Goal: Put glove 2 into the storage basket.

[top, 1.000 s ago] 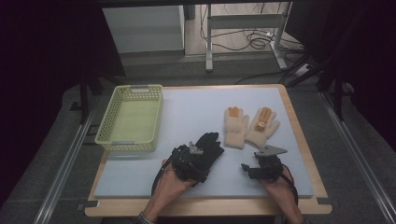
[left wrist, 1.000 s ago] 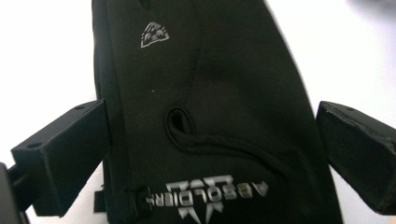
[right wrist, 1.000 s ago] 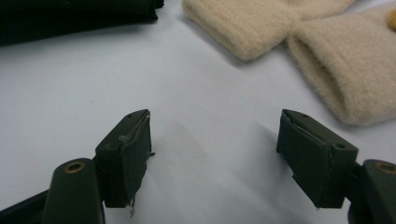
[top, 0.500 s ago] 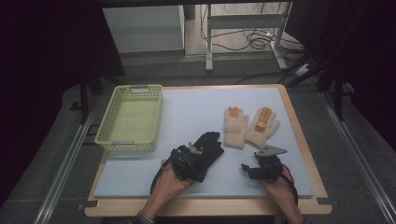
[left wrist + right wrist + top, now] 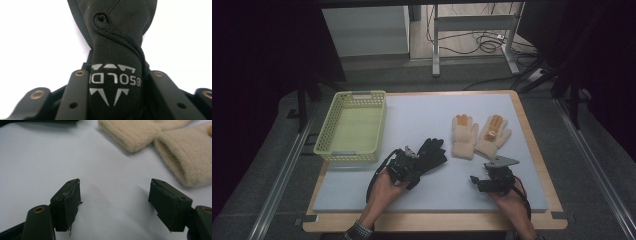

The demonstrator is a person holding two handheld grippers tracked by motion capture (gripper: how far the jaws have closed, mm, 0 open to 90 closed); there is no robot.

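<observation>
A yellow basket [image 5: 351, 127] is seen at the left of the pale table mat [image 5: 422, 107]. Just to its right, near the front, the black glove [image 5: 428, 155] is gripped at its cuff by the left gripper [image 5: 404, 165] — its jaws have just been closing, and the cuff is squeezed between them. Two cream gloves [image 5: 477, 135] are laid side by side further right. At the front right, the right gripper [image 5: 484, 181] is held low over the mat — jaws wide apart, nothing between them.
</observation>
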